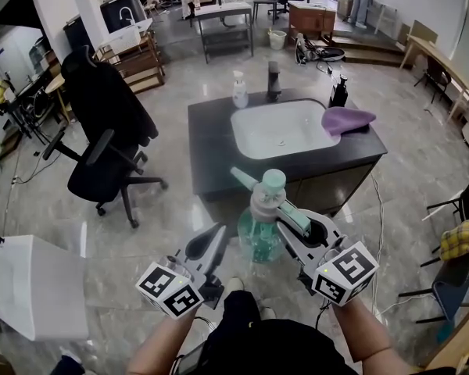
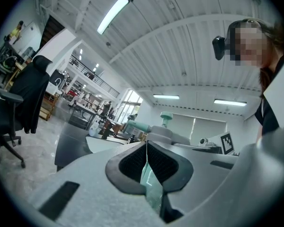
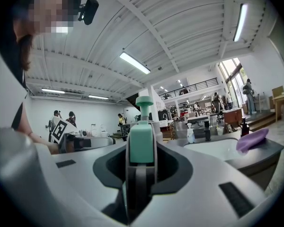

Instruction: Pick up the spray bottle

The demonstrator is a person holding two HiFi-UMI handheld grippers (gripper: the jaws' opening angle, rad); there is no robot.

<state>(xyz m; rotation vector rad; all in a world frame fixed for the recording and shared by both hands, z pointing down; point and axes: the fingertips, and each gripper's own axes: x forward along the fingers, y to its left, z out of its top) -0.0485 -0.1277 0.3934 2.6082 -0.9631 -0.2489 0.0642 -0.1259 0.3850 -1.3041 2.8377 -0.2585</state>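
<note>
The left gripper is held nearest, its jaws pressed together on nothing. Just right of it, the translucent teal plastic spray bottle with a mint-green trigger head is clamped by that head in the right gripper, clear of the floor. Farther off, a dark counter with a white sink basin is seen.

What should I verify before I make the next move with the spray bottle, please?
1. Grip: right gripper shut on the spray bottle: ok, jaws clamp its head.
2. Bottle off every surface: ok, it hangs over the floor in front of the counter.
3. Spare hand: left gripper empty: ok, jaws together.
4. Bottle upright: ok, roughly.
5. Grip firm enough: cannot tell.
6. Bare counter beside the sink: ok, on its left.
</note>
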